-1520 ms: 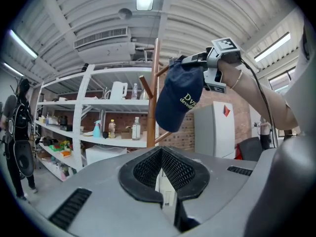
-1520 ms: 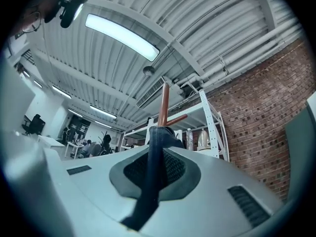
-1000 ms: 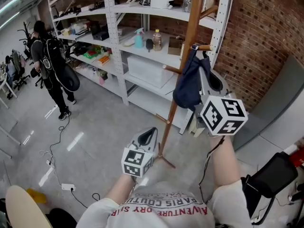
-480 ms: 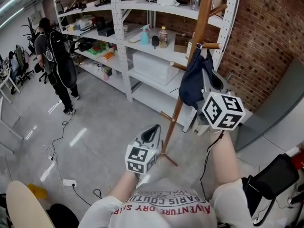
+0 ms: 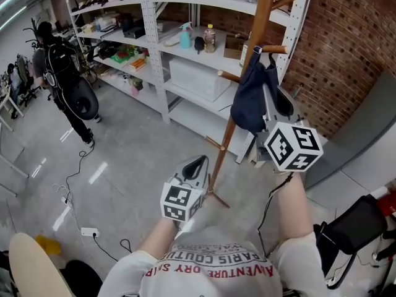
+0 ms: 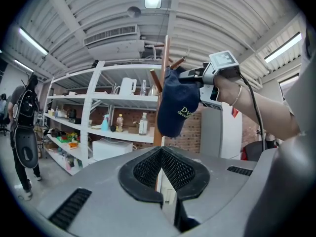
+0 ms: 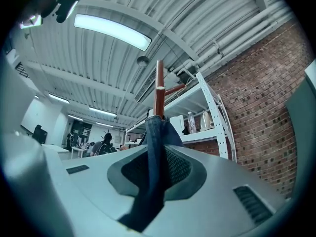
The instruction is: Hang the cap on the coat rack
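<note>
- The cap (image 5: 250, 101), dark blue, is hanging in the upper right of the head view. Its top is lying right against a short peg (image 5: 277, 49) of the coat rack (image 5: 261, 11). I cannot tell whether any part of it is already looping over that peg.
- The right tool (image 5: 267, 94) is pinching a fold of the cap's cloth between jaws that are almost together, so the cap is being carried by the tool. I judge that it is not yet resting on the rack alone.
- By that reading, the approach is done. What is remaining is settling the cap on the peg, letting the right tool's jaws part, and drawing the tool clear.
- The left tool (image 5: 198, 164) is hovering low in the middle of the head view, well apart from the cap. Its jaws are together and gripping nothing.
- The right gripper view is showing the cloth running up between its own jaws, with the rack's post rising just behind. It is not showing where cap and peg meet.
- The left gripper view is giving a side look at the cap, with pale lettering (image 6: 184, 111) on its front and the right tool gripping it from the frame's right. The head view is showing no lettering.
- Only the head view is taking in the rack's foot on the floor (image 5: 136, 159), the shelving (image 5: 151, 48) and a person (image 5: 62, 73) standing at upper left.
</note>
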Motion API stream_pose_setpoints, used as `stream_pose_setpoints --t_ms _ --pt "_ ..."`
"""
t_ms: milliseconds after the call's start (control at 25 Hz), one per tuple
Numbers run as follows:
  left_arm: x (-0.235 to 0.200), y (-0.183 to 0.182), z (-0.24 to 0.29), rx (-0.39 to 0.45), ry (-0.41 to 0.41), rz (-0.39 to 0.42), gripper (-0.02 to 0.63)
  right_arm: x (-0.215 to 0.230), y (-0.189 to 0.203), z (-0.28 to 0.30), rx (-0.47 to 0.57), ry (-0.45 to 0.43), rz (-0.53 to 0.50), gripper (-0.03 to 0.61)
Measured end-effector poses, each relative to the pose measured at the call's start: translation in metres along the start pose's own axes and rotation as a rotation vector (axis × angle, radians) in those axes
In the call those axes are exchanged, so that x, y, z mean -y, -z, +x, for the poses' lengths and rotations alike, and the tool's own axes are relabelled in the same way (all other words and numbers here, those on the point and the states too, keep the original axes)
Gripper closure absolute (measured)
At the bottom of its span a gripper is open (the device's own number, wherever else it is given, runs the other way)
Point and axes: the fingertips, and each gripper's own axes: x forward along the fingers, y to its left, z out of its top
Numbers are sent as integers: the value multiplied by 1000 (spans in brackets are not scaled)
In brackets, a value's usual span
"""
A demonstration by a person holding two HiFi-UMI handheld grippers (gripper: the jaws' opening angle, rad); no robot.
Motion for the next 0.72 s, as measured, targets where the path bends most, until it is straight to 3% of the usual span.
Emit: stream_pose_setpoints --t_ms 80,240,480,720 --pt "2 -2 2 5 4 6 607 2 -6 -7 18 21 -14 552" --pt "12 -1 5 0 31 18 607 -1 -23 -26 75 31 -78 426" --pt "28 -5 12 3 56 18 607 -5 -8 -53 28 -14 -41 422" --pt "47 -8 16 -1 93 13 607 -1 24 -90 30 23 29 423"
